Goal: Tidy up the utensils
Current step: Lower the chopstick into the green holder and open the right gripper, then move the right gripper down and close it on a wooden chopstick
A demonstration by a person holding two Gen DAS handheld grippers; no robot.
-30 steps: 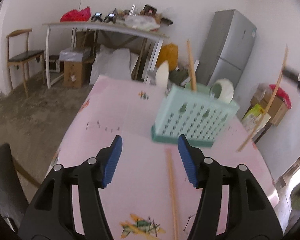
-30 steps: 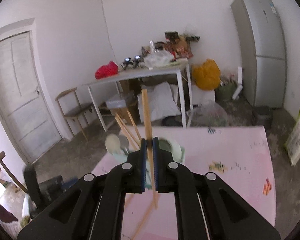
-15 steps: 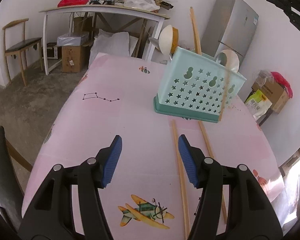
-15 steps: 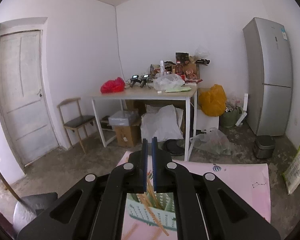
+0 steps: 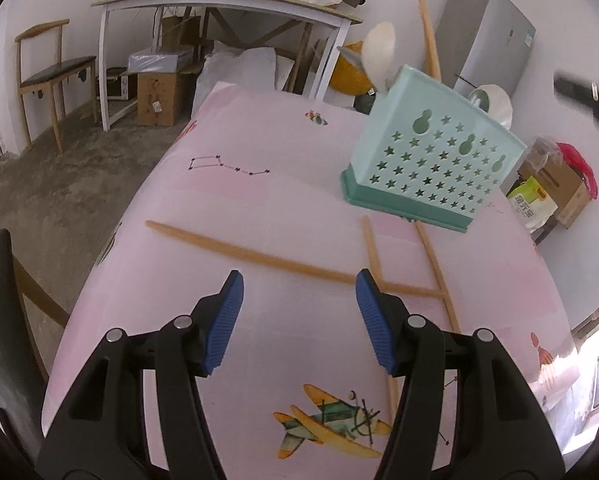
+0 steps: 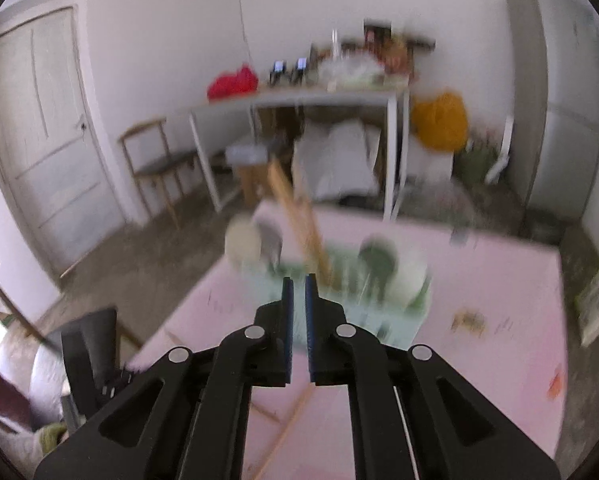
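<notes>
Just beyond the open left tongs (image 5: 297,320), chopstick (image 5: 259,257) lying crosswise, seemingly untouched

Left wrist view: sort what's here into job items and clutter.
Job items: mint utensil basket; three loose chopsticks on the pink table; spoons and a chopstick already in the basket.

Clutter: white side table, wooden chair, fridge, cardboard box.

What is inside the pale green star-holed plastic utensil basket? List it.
Sticking out of the pale green star-holed plastic utensil basket: one upright wooden chopstick and two white spoons, one at each end. Their lower parts, and anything shorter inside, are hidden by its walls.
</notes>
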